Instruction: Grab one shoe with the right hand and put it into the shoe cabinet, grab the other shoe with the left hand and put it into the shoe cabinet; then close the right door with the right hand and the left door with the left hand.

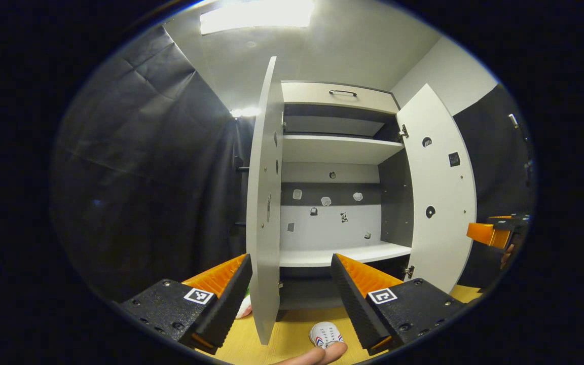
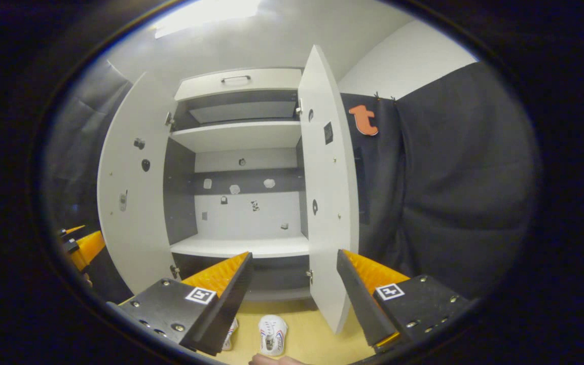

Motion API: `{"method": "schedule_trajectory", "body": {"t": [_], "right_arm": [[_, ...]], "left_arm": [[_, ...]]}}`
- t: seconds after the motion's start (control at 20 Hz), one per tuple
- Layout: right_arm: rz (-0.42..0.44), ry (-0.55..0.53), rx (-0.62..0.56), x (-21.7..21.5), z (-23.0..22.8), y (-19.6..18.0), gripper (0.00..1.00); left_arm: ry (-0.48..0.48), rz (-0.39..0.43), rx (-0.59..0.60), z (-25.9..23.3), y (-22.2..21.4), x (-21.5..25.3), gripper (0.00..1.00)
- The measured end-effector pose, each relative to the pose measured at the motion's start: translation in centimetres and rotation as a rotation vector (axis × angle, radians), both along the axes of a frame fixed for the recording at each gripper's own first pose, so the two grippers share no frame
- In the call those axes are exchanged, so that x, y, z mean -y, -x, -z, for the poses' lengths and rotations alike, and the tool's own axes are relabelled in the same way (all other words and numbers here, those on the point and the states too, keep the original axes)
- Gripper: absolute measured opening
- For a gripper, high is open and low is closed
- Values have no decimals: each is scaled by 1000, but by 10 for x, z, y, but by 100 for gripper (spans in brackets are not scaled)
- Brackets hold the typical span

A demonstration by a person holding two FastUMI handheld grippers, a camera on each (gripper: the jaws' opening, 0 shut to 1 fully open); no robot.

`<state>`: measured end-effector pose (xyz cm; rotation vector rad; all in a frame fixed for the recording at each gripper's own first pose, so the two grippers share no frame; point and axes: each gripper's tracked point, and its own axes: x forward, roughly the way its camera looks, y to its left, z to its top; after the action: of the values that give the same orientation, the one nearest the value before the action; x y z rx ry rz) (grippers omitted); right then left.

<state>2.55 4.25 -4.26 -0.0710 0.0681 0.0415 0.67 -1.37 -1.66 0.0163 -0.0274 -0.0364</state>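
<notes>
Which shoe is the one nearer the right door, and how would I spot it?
Find the tall white shoe cabinet with both doors open. On the yellow floor before it lie two white shoes. Yours is the shoe seen whole, toe toward the cabinet; the other shoe is half hidden.

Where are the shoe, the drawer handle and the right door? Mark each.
shoe (image 2: 272, 334), right gripper view, on its upper.
drawer handle (image 1: 342, 93), left gripper view, on the bar's middle.
right door (image 2: 328, 203), right gripper view, on its inner face.

Shoe cabinet (image 2: 241, 137) — smooth matt board; floor (image 2: 302, 344) — pale wood.
</notes>
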Motion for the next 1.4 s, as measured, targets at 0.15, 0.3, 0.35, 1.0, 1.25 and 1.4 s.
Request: {"method": "schedule_trajectory", "body": {"t": [0.15,0.3,0.35,1.0,1.25,1.4], "right_arm": [[-31,10,-2,-16,27,-4,99],[-43,32,-64,-29,80,-13,99],[-41,33,-97,-33,99,-17,99],[1,-9,-543,-59,355,-42,99],[2,-26,-700,-68,413,-30,90],[-11,-24,-685,-68,429,-41,73]], "left_arm": [[-15,-10,-32,9,2,-5,95],[-88,-40,-59,23,2,-15,95],[-100,-45,-73,30,3,-18,95],[46,12,-231,106,22,-8,95],[38,2,-253,121,14,-12,96],[40,49,-265,130,17,0,95]]}}
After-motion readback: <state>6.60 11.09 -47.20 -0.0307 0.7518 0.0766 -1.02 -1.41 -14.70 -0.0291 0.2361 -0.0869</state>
